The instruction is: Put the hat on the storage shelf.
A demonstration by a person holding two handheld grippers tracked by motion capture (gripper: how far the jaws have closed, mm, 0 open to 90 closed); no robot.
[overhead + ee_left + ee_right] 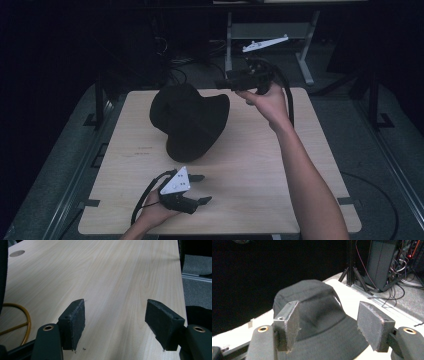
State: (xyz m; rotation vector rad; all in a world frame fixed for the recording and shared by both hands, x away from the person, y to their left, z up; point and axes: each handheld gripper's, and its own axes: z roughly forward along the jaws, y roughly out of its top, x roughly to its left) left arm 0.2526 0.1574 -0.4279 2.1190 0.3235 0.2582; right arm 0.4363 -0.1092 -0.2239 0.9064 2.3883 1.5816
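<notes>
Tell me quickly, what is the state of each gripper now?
Left gripper: open, holding nothing, above the table.
Right gripper: open, holding nothing, aimed at the black hat.

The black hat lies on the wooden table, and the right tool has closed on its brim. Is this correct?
Not quite. The black hat does lie on the wooden table, but the right tool is open, its pads apart and above the hat, as the right gripper view shows.

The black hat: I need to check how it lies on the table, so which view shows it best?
The high view: the whole black hat lies on the table, clear of both grippers. The right gripper view shows its crown and brim up close beyond the open jaws, cropped below. The left gripper view looks along bare tabletop.
</notes>
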